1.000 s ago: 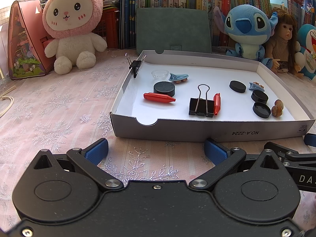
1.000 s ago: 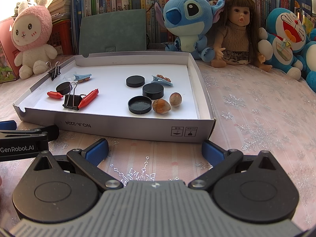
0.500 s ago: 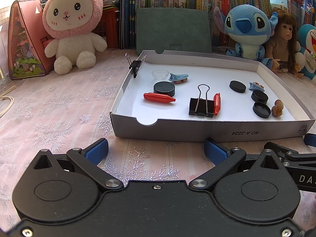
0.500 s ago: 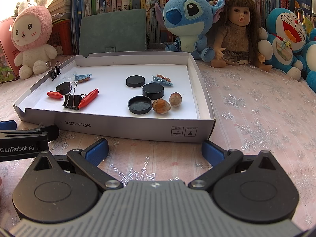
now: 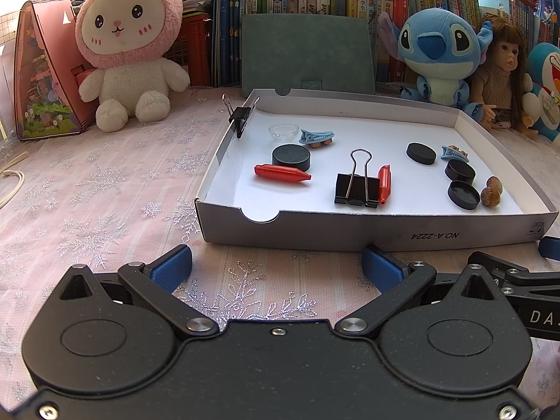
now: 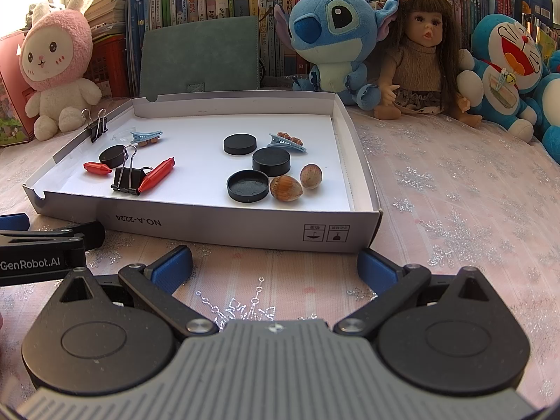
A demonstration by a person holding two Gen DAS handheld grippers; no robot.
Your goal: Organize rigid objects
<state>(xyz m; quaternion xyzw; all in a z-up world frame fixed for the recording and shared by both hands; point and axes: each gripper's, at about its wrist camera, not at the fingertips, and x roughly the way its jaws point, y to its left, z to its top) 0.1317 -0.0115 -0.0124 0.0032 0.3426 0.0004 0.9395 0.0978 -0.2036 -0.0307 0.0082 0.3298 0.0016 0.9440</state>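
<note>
Bright daylight from upper left, sharp focus, glare at the window, strong fisheye edge bending.

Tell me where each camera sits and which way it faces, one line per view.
Left wrist: on the left tool, low before the tray's front wall, facing the bookshelf; right tool shows at right.
Right wrist: on the right tool, nearer the tray's right corner; left tool shows at left.
Shared: tray, big binder clip.

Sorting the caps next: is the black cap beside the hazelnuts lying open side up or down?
Open side up: the black cap shows a raised rim around a recessed inside, next to the hazelnuts.
</note>
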